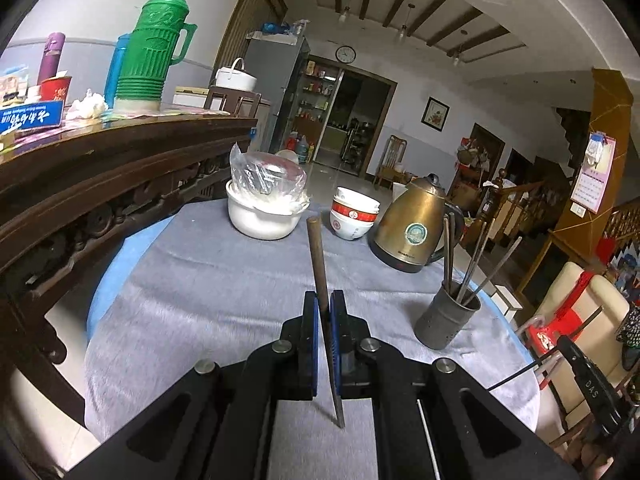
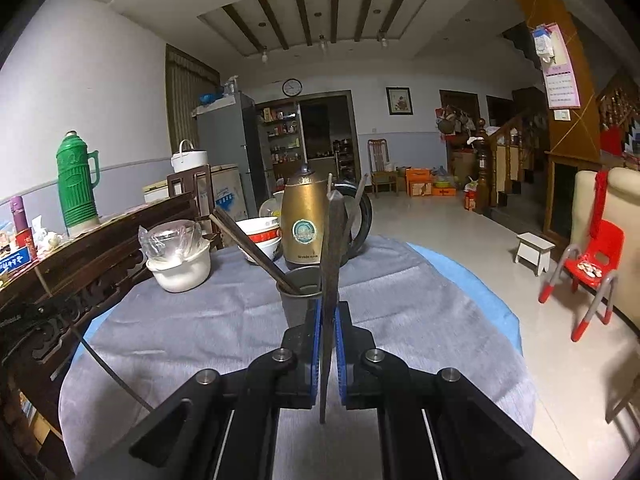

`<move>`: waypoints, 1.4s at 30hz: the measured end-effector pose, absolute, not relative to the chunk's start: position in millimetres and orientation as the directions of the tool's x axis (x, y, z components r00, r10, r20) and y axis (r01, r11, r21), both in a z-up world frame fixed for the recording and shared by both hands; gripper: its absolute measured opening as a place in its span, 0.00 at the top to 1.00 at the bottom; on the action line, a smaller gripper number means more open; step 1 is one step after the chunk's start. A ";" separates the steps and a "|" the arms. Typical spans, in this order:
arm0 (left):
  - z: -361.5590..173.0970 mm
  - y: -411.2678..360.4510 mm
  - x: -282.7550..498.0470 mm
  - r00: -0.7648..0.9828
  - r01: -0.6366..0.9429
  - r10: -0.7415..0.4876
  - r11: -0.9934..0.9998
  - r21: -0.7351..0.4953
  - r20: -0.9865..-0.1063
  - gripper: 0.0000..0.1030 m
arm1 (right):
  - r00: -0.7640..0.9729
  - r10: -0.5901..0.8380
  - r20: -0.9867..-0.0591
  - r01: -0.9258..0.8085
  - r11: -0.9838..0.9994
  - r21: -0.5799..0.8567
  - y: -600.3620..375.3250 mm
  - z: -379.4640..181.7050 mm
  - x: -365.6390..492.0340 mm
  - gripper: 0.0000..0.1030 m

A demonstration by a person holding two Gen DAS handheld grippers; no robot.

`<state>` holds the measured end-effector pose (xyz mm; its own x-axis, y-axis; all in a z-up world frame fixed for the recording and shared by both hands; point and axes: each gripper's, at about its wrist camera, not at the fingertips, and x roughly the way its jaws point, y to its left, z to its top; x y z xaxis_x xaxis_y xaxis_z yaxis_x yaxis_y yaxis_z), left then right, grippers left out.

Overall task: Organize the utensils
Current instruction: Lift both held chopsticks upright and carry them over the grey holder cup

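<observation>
My left gripper (image 1: pixel 325 300) is shut on a dark brown chopstick (image 1: pixel 317 256) that sticks up and forward from between the blue pads. To its right on the grey cloth stands a dark metal utensil holder (image 1: pixel 444 322) with several chopsticks (image 1: pixel 476 264) leaning in it. My right gripper (image 2: pixel 328 312) is shut on a dark chopstick (image 2: pixel 334 248), held upright just in front of the same holder (image 2: pixel 298 292), whose rim shows behind the fingers. More chopsticks (image 2: pixel 248 242) lean out of the holder to the left.
A brass electric kettle (image 1: pixel 416 224) (image 2: pixel 302 220), stacked red-and-white bowls (image 1: pixel 354 212) and a white pot with a plastic-wrapped bowl (image 1: pixel 262 204) stand at the back of the round table. A carved wooden sideboard (image 1: pixel 100 168) with a green thermos (image 1: pixel 154 48) runs along the left.
</observation>
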<state>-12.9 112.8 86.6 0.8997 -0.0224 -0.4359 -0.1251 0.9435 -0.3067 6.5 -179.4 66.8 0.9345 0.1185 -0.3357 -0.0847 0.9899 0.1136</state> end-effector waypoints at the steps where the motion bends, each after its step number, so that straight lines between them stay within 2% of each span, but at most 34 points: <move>1: 86.6 112.9 -15.1 0.899 -0.125 -0.023 0.944 -0.307 -0.437 0.94 | 0.934 0.117 -0.337 -0.084 0.990 0.113 -179.9 66.7 4.9 0.93; 8: 92.6 106.9 -20.1 0.906 -0.117 -0.023 0.945 -0.304 -0.422 0.95 | 0.941 0.114 -0.319 -0.070 0.987 0.146 -190.1 73.2 -0.8 0.93; 13: 107.8 89.6 -14.5 0.915 -0.116 0.010 0.964 -0.238 -0.403 0.95 | 0.952 0.126 -0.277 -0.084 0.983 0.160 -193.8 89.9 -9.1 0.93; 26: 118.0 65.6 4.0 0.884 -0.146 0.069 0.980 -0.134 -0.462 0.95 | 0.953 0.157 -0.259 -0.114 0.979 0.171 -192.2 103.1 -20.9 0.93; 30: 118.4 66.0 7.5 0.888 -0.137 0.055 0.980 -0.148 -0.456 0.95 | 0.950 0.163 -0.268 -0.121 0.978 0.168 -192.0 100.9 -19.8 0.93; 34: 112.6 80.5 20.5 0.910 -0.027 -0.111 0.945 -0.325 -0.400 0.95 | 0.942 0.170 -0.290 -0.126 0.979 0.162 -188.2 96.2 -7.1 0.93; 37: 103.0 91.2 34.9 0.910 -0.035 -0.130 0.923 -0.383 -0.394 0.95 | 0.933 0.174 -0.315 -0.122 0.976 0.178 -188.9 89.6 9.0 0.93; 42: 84.8 91.8 52.6 0.903 -0.051 -0.111 0.931 -0.362 -0.414 0.95 | 0.923 0.174 -0.343 -0.118 0.977 0.179 -186.1 78.2 25.8 0.93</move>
